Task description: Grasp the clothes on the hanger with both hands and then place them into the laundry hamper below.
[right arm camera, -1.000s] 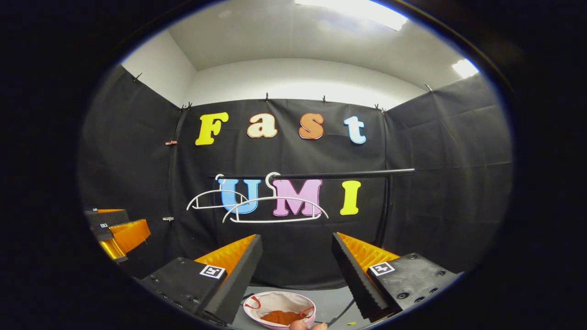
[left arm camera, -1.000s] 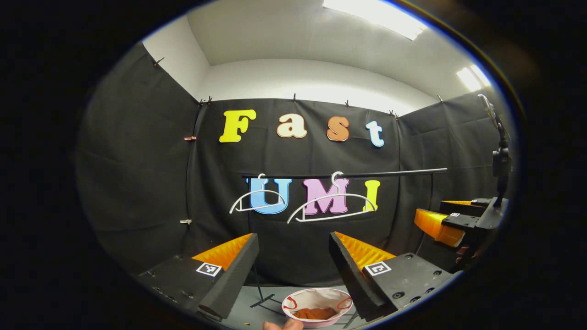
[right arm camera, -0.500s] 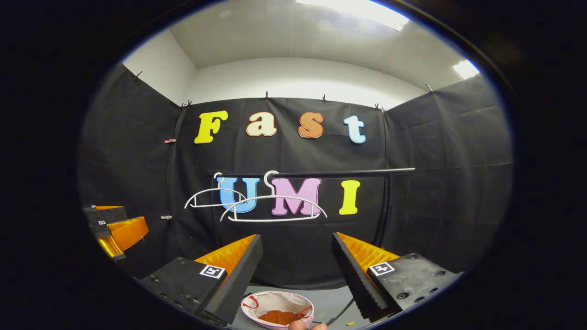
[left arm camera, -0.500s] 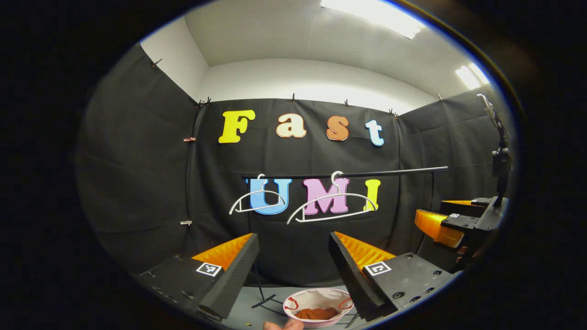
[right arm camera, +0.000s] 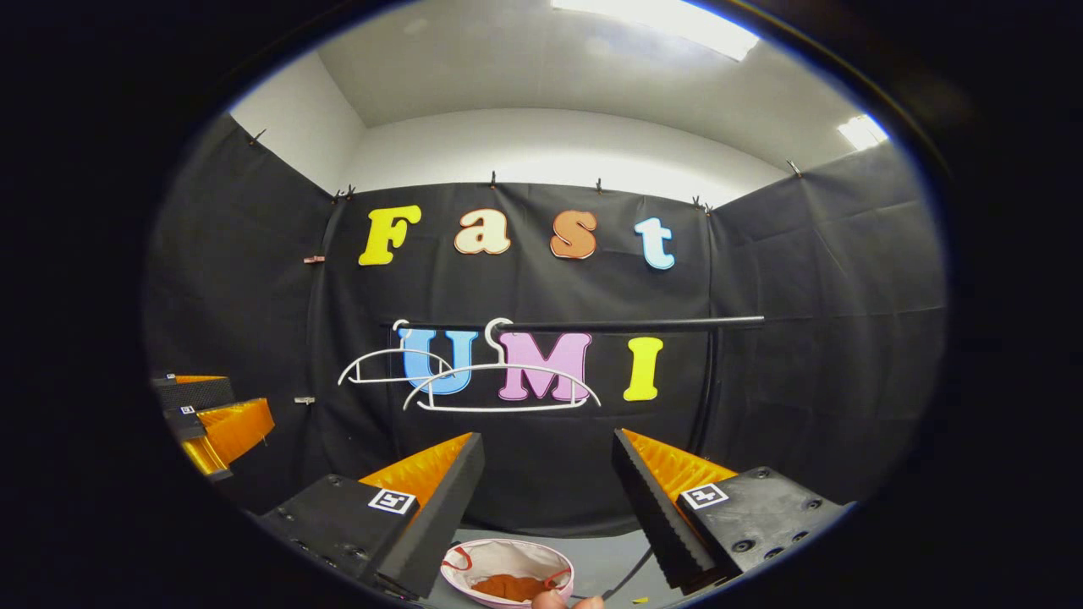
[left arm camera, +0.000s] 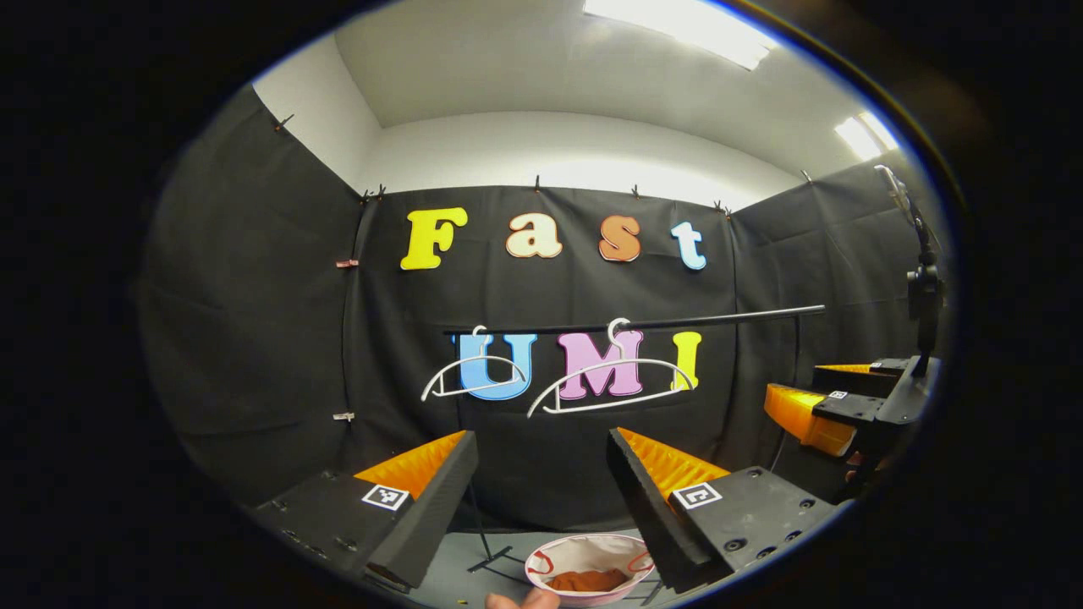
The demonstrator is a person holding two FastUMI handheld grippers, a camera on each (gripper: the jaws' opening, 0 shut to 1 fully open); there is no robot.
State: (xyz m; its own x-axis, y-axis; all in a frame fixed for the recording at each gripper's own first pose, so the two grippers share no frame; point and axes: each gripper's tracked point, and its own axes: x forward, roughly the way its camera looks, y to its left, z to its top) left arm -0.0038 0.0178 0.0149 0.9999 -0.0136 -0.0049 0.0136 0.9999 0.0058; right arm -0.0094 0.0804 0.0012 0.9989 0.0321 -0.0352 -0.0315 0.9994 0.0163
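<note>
Two bare white hangers (left arm camera: 609, 385) (right arm camera: 501, 385) hang on a black rail (left arm camera: 677, 321) (right arm camera: 626, 324) before the back wall. Below stands a round white laundry hamper (left arm camera: 588, 554) (right arm camera: 508, 558) with red handles; an orange-brown garment (left arm camera: 590, 580) (right arm camera: 508, 586) lies inside it. My left gripper (left arm camera: 541, 474) is open, high above the hamper, nothing between its fingers. My right gripper (right arm camera: 548, 474) is open too and holds nothing. In the left gripper view the right gripper (left arm camera: 816, 414) shows at the far right; in the right gripper view the left gripper (right arm camera: 211, 419) shows at the far left.
The rail's black stand has feet on the grey floor (left arm camera: 491, 558) beside the hamper and an upright post (right arm camera: 706, 389) at its right end. A fingertip (left arm camera: 525, 599) pokes in at the bottom edge. Black cloth walls close the booth on three sides.
Both views have tilted slightly, so the hangers and hamper sit a little lower in frame. Both grippers stay open and empty.
</note>
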